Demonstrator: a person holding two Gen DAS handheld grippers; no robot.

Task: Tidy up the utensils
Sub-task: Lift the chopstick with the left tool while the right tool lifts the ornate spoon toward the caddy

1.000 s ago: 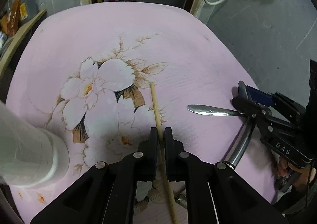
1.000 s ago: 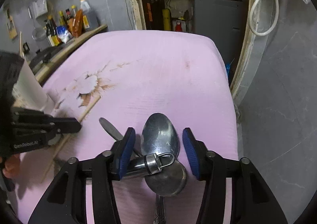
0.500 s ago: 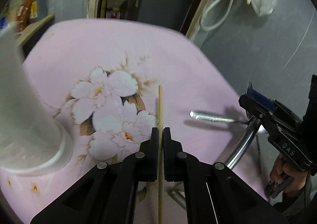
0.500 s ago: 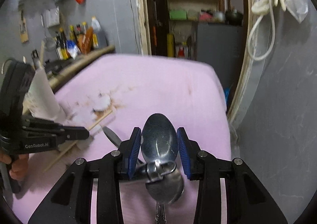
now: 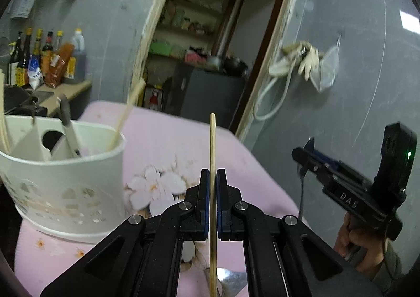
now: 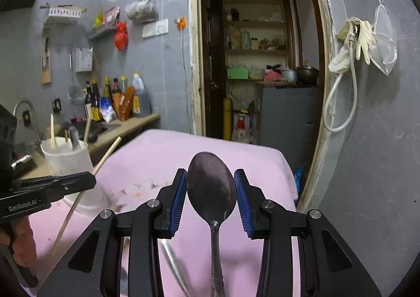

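Note:
My left gripper (image 5: 213, 179) is shut on a wooden chopstick (image 5: 212, 144) and holds it upright above the pink flowered table (image 5: 168, 139). My right gripper (image 6: 210, 181) is shut on the bowl of a metal spoon (image 6: 210, 186), lifted off the table, handle hanging down. The white utensil holder (image 5: 65, 179) stands at the left, with chopsticks and a knife in it; it also shows in the right wrist view (image 6: 68, 160). The left gripper with its chopstick (image 6: 105, 160) shows at the left of the right wrist view. The right gripper (image 5: 309, 155) shows at the right of the left wrist view.
Another metal utensil (image 6: 173, 265) lies on the table under my right gripper. A counter with bottles (image 6: 113, 102) stands behind the holder. A doorway with shelves (image 6: 257, 61) is beyond the table. A grey wall with a hose (image 6: 341, 92) runs along the right.
Both grippers have risen and tilted up from the table. The chopstick and the spoon have come up with them. The right gripper closed on the spoon bowl. The holder is now nearer on the left.

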